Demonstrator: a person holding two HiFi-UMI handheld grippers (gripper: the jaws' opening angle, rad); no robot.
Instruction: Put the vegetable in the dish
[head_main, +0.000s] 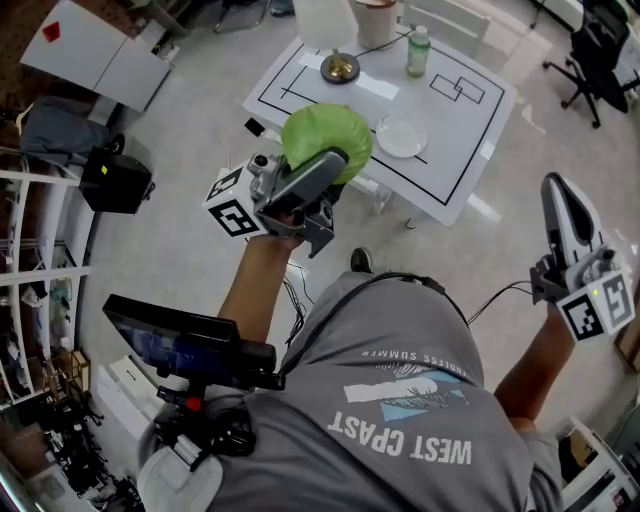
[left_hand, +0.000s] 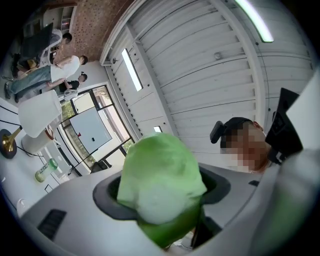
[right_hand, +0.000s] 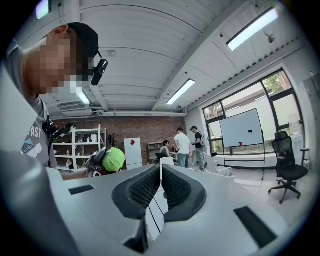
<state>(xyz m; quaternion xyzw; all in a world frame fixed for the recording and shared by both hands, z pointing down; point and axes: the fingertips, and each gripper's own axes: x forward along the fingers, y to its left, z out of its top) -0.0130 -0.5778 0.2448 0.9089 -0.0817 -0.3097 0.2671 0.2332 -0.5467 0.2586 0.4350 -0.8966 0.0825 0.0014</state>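
Had the left tongs (head_main: 318, 168) clamped on a round, leafy green vegetable (head_main: 322, 135), aloft and short of the white, black-lined table (head_main: 470, 150). Had the right tongs (right_hand: 161, 192) pressed together, empty. Probably needed centring over the small pale round dish (head_main: 402, 136) and lowering close before letting go.

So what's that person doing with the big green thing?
A person holds tongs in each hand. The left tongs are clamped on a green vegetable, held up in the air. The right tongs are shut with nothing in them, off to the side. The white dish sits empty on the table ahead, so the vegetable isn't in it yet.
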